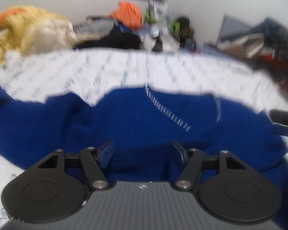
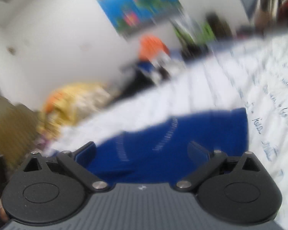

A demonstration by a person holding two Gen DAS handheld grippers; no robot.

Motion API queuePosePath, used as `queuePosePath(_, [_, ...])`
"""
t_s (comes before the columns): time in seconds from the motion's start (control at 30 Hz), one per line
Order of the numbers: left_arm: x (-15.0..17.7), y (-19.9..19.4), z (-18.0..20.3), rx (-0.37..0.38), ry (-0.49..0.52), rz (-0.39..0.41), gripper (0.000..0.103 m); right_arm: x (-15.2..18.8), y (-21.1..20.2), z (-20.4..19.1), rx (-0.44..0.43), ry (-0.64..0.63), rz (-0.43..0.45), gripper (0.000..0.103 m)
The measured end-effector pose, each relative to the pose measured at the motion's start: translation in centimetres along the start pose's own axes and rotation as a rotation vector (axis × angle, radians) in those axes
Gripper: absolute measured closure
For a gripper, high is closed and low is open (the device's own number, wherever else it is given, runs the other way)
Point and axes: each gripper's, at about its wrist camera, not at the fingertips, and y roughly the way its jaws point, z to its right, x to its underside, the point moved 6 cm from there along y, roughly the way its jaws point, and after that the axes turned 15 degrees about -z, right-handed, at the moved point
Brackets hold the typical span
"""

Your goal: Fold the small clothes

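A dark blue garment (image 1: 136, 118) with lines of white stitching lies spread on the white printed bedsheet (image 1: 124, 67). My left gripper (image 1: 142, 145) hovers just over its near part, open, with only cloth showing below the gap and neither pad pressing on it. My right gripper (image 2: 142, 147) is open too, above the same blue garment (image 2: 182, 134), and nothing is held between its fingers. In the left wrist view the right gripper's tips (image 1: 278, 120) poke in at the right edge, beside the garment. Both views are blurred.
A yellow and orange bundle (image 1: 26, 30) lies at the bed's far left. Dark clothes (image 1: 113, 40) and an orange piece (image 1: 128, 13) are heaped at the back by the wall. Another pile (image 1: 263, 40) is at the far right. A colourful poster (image 2: 136, 5) hangs on the wall.
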Motion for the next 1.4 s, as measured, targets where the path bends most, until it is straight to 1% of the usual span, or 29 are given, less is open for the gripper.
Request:
queuePosePath(0.03, [0.2,0.9,-0.3,-0.006,0.013,-0.02,0.037,0.1,2.1,0.9,0.065,-0.001,-0.073,0.001])
queuePosePath(0.07, [0.6,1.0,-0.3,-0.022,0.057,0.013,0.035,0.5,3.7,1.6,0.119,-0.019,-0.124,0.0])
queuePosePath(0.1, [1.1,1.1,-0.3,-0.033,0.091,0.028,0.034,1.2,3.7,1.1,0.153,-0.112,-0.075,0.0])
queuePosePath(0.17, [1.5,1.4,-0.5,-0.046,0.119,0.057,0.031,2.7,4.4,0.4,0.227,-0.231,-0.061,0.0])
queuePosePath(0.23, [1.5,1.3,-1.2,-0.031,0.095,0.057,0.03,2.8,4.8,-0.2,0.266,-0.253,-0.067,0.0])
queuePosePath(0.3, [1.1,0.7,-1.5,-0.029,0.07,0.081,0.03,2.8,5.1,-0.3,0.285,-0.267,-0.072,0.0])
queuePosePath(0.33, [0.7,0.3,-1.7,-0.039,0.049,0.101,0.027,2.8,5.1,-0.3,0.285,-0.266,-0.07,0.0])
queuePosePath(0.4, [0.8,-2.3,-3.9,-0.037,-0.002,0.188,0.001,2.8,5.0,-0.2,0.274,-0.258,-0.059,0.0])
queuePosePath(0.47, [1.0,-4.9,-7.1,-0.076,-0.051,0.281,0.0,2.8,4.2,0.3,0.26,-0.245,-0.048,0.0])
queuePosePath(0.53, [0.6,-6.5,-11.7,-0.11,-0.141,0.306,0.0,2.8,3.9,0.4,0.255,-0.24,-0.044,0.0])
queuePosePath(0.57, [0.2,-7.1,-14.4,-0.099,-0.217,0.306,0.0,2.9,3.9,0.3,0.256,-0.239,-0.044,0.0])
queuePosePath(0.63, [-0.6,-8.1,-20.5,-0.033,-0.426,0.307,0.001,2.9,3.8,0.3,0.261,-0.242,-0.044,0.0])
queuePosePath(0.7, [-1.5,-8.9,-26.6,0.038,-0.648,0.344,0.002,2.9,3.8,0.2,0.263,-0.241,-0.044,0.0])
queuePosePath(0.73, [-2.2,-9.2,-29.2,0.048,-0.721,0.361,0.003,2.9,3.8,0.2,0.262,-0.242,-0.044,0.0])
queuePosePath(0.77, [-3.1,-9.1,-31.7,0.018,-0.76,0.362,0.004,2.9,3.8,0.2,0.262,-0.242,-0.044,0.0])
queuePosePath(0.83, [-5.0,-8.3,-35.0,-0.072,-0.758,0.32,0.01,2.9,3.8,0.2,0.262,-0.241,-0.044,0.0])
queuePosePath(0.9, [-6.9,-5.9,-36.5,-0.129,-0.653,0.207,0.015,2.9,3.8,0.2,0.261,-0.24,-0.044,0.0])
queuePosePath(0.97, [-8.1,-3.6,-36.3,-0.193,-0.545,0.11,0.02,2.9,3.8,0.2,0.262,-0.241,-0.044,0.0])
queuePosePath(1.03, [-8.6,-1.5,-35.5,-0.254,-0.441,0.04,0.02,2.9,3.8,0.3,0.264,-0.242,-0.045,0.0])
queuePosePath(1.07, [-8.7,-0.7,-35.4,-0.297,-0.413,0.011,0.021,2.9,3.8,0.3,0.264,-0.243,-0.045,0.0])
queuePosePath(1.1, [-8.8,0.1,-35.3,-0.322,-0.393,-0.015,0.025,2.9,3.7,0.3,0.266,-0.242,-0.045,0.0])
queuePosePath(1.13, [-8.5,0.9,-35.4,-0.334,-0.379,-0.045,0.032,2.9,3.6,0.3,0.267,-0.242,-0.045,0.0])
queuePosePath(1.17, [-8.1,1.8,-35.5,-0.34,-0.362,-0.087,0.058,2.9,3.6,0.3,0.267,-0.242,-0.045,0.0])
queuePosePath(1.2, [-7.9,2.2,-35.4,-0.333,-0.343,-0.094,0.074,2.8,3.6,0.3,0.267,-0.241,-0.045,0.0])
queuePosePath(1.23, [-8.0,2.3,-35.5,-0.333,-0.333,-0.08,0.085,2.8,3.6,0.3,0.265,-0.24,-0.045,0.0])
queuePosePath(1.27, [-8.1,2.1,-35.3,-0.347,-0.324,-0.08,0.088,2.8,3.6,0.3,0.264,-0.238,-0.044,0.0])
queuePosePath(1.33, [-8.5,1.0,-34.5,-0.39,-0.322,-0.044,0.094,2.8,3.6,0.2,0.264,-0.236,-0.044,0.0])
queuePosePath(1.37, [-9.0,-0.3,-33.5,-0.392,-0.319,0.007,0.094,2.8,3.6,0.2,0.262,-0.235,-0.043,0.0])
queuePosePath(1.4, [-9.5,-1.8,-31.9,-0.368,-0.3,0.063,0.094,2.8,3.6,0.3,0.259,-0.232,-0.042,0.0])
